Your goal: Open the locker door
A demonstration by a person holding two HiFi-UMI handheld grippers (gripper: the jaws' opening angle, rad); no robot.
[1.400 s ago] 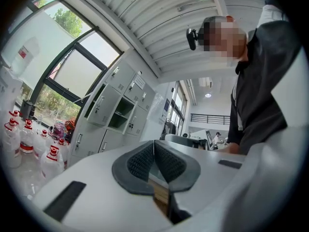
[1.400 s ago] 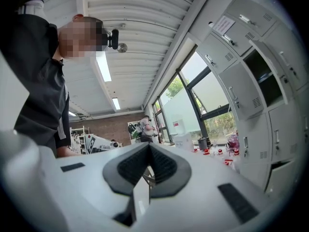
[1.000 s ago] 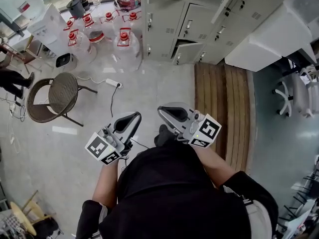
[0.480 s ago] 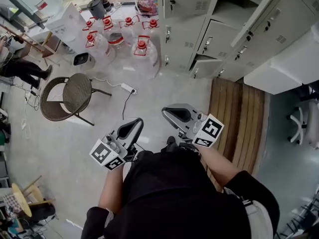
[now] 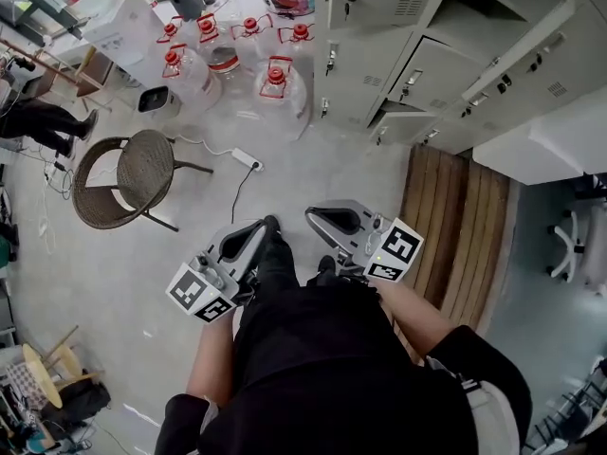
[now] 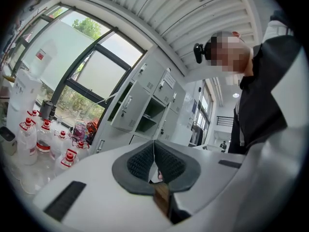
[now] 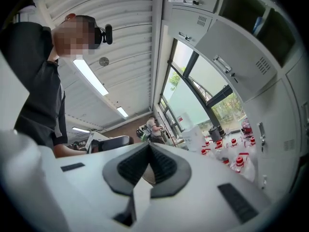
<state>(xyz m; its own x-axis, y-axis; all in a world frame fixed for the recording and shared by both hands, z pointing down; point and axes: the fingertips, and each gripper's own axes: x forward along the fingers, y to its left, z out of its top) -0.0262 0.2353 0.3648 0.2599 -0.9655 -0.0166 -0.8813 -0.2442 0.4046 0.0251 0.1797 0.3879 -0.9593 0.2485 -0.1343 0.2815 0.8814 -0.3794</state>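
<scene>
**Inspector:** Premises, largest item first?

**Assistant:** A grey concrete floor [image 5: 114, 254] fills most of the head view. A bank of pale grey metal lockers [image 5: 379, 8] runs along its top right edge. The same bank shows ahead in the left gripper view [image 6: 128, 112] and overhead in the right gripper view [image 7: 231, 57].

**Inspector:** Condition of the doors?

**Assistant:** Mixed. Several are shut. One locker door [image 5: 429, 64] in the middle row stands ajar, as does a smaller one below it. Neither gripper touches any of them.

**Inspector:** What is around the lockers?

**Assistant:** A brown slatted wooden platform [image 5: 455, 226] lies on the floor in front of them, on the person's right. On the left stands a round brown wicker chair [image 5: 142, 173]. Beyond it, a cluster of clear plastic water jugs with red caps [image 5: 280, 83] sits just beside the left end of the bank.

**Inspector:** Grippers?

**Assistant:** On the left gripper [image 6: 154, 151] the jaws are together, the pads meet on a thin line, and nothing is between them. On the right gripper [image 7: 148, 151] the jaws are likewise together and empty. Both are held side by side close to the person's torso, well apart from the lockers.

**Inspector:** Smaller items?

**Assistant:** A white power strip [image 5: 247, 159] with its cable lies on the floor near the chair.
</scene>
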